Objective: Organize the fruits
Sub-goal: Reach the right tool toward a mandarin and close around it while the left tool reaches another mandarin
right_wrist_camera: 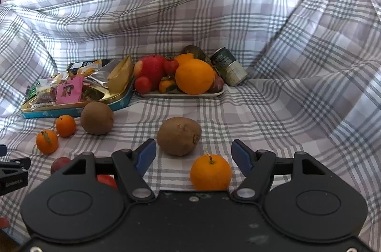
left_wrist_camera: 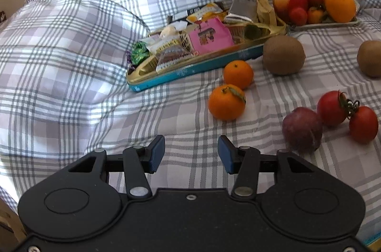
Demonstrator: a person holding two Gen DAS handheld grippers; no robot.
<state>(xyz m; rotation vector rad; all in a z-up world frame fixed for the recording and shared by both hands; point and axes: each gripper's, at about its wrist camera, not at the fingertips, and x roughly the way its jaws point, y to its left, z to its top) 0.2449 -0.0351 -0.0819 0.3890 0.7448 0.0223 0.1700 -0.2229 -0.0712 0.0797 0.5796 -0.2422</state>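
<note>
Loose fruit lies on a checked cloth. In the left wrist view my left gripper [left_wrist_camera: 191,154] is open and empty, just short of a mandarin [left_wrist_camera: 226,102]; a second mandarin [left_wrist_camera: 238,74], two kiwis [left_wrist_camera: 283,55] [left_wrist_camera: 370,58], a plum [left_wrist_camera: 303,128] and two tomatoes [left_wrist_camera: 332,108] lie beyond and to the right. In the right wrist view my right gripper [right_wrist_camera: 194,158] is open, with a mandarin [right_wrist_camera: 210,172] lying between its fingers, untouched, and a kiwi [right_wrist_camera: 179,135] just ahead. A white fruit tray [right_wrist_camera: 181,95] holds an apple, an orange and small fruits.
A blue and gold tin [left_wrist_camera: 190,68] full of wrapped snacks sits left of the fruit tray [left_wrist_camera: 328,24]. A drink can [right_wrist_camera: 229,70] lies behind the tray on the right. The checked cloth [right_wrist_camera: 285,109] rises in folds behind and at both sides.
</note>
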